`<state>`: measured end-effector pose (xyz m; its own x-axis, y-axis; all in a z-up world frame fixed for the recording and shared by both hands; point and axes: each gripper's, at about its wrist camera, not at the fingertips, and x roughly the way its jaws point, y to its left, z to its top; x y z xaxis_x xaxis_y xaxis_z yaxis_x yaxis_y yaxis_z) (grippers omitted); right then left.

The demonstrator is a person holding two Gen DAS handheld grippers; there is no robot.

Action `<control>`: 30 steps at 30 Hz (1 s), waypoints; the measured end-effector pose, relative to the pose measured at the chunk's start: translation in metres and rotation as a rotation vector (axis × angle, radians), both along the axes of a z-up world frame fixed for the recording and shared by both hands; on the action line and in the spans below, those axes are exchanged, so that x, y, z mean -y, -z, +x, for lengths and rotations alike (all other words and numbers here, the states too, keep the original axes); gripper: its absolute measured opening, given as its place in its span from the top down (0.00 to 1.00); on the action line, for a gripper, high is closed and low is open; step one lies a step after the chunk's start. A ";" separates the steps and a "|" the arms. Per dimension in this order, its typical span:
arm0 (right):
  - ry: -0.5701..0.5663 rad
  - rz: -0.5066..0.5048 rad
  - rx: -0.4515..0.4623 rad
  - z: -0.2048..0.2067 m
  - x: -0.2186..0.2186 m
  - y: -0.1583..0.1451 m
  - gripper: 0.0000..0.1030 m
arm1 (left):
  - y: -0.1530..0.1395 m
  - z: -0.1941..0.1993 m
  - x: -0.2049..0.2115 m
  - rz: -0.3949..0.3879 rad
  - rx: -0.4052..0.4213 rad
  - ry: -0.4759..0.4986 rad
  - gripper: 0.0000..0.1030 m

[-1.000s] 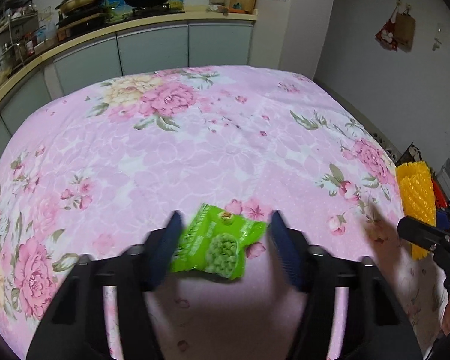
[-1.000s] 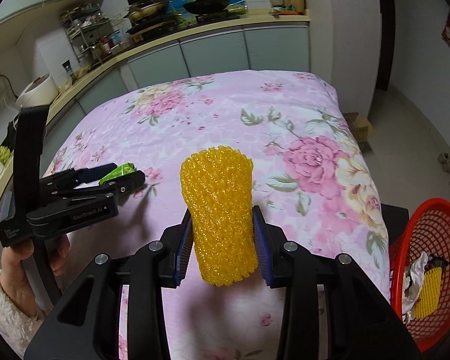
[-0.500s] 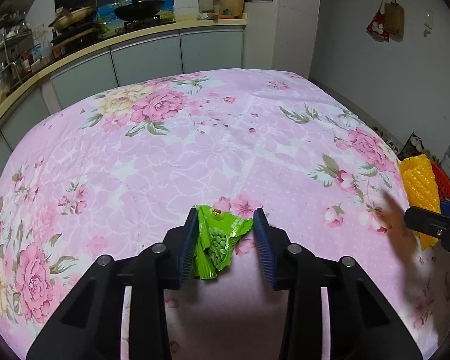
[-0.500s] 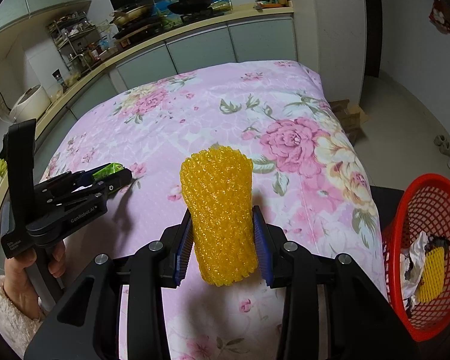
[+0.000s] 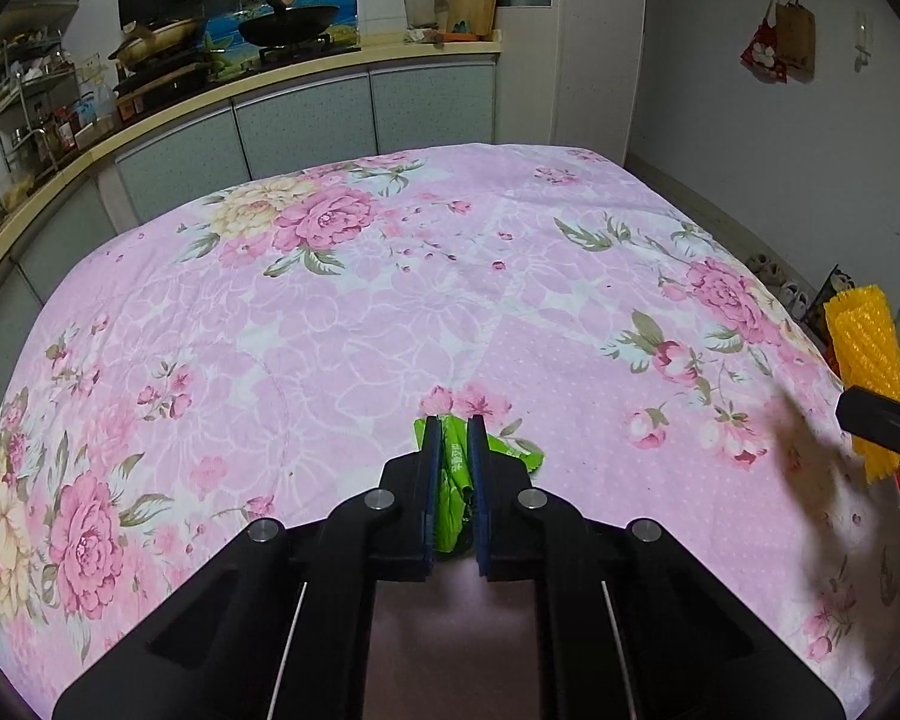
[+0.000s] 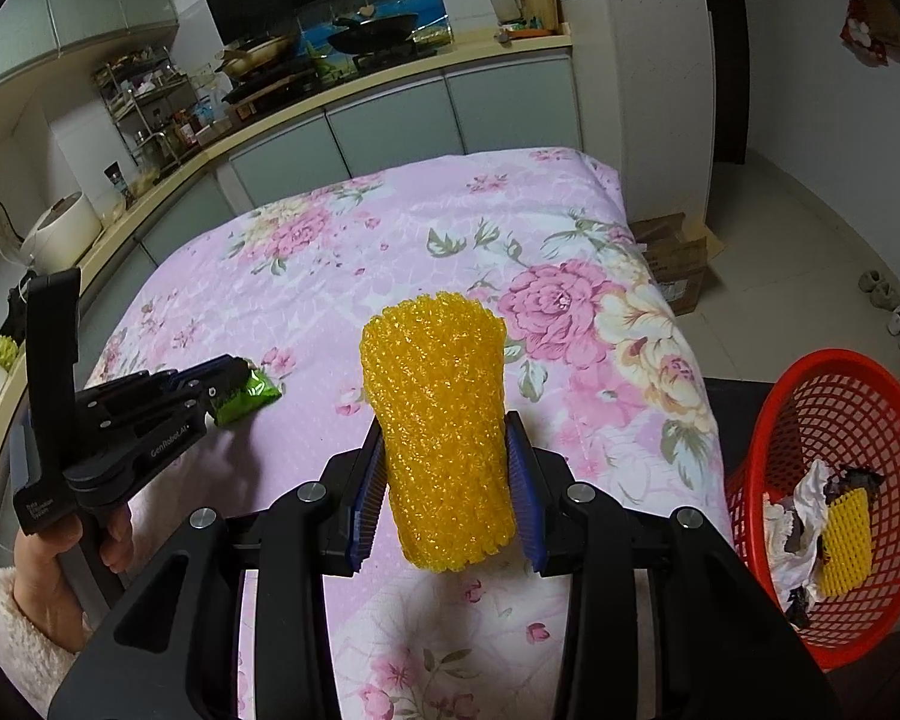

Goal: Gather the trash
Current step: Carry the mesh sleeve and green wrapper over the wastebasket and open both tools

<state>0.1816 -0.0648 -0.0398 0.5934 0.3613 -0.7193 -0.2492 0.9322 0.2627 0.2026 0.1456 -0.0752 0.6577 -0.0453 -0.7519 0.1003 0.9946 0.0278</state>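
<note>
Left wrist view: your left gripper [image 5: 452,420] fingers just closed on green snack wrapper [image 5: 453,468] on desk. Right gripper [image 6: 444,426] holds yellow foam net [image 6: 438,438]. Red basket [image 6: 810,384] has some trash; both pieces left to drop.

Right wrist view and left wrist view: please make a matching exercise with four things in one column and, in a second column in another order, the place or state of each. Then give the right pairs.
Things
1. green wrapper
2. yellow foam net
3. red basket
4. crumpled paper

Places or states
A. stands beside the bed, on the right of the right wrist view
B. pinched in the left gripper
C. lies inside the basket
D. held upright in the right gripper

Pairs: 1-B, 2-D, 3-A, 4-C
</note>
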 end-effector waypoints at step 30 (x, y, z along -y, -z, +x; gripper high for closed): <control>0.200 0.039 0.065 -0.018 0.093 -0.026 0.65 | -0.048 -0.021 0.108 -0.023 0.081 0.165 0.92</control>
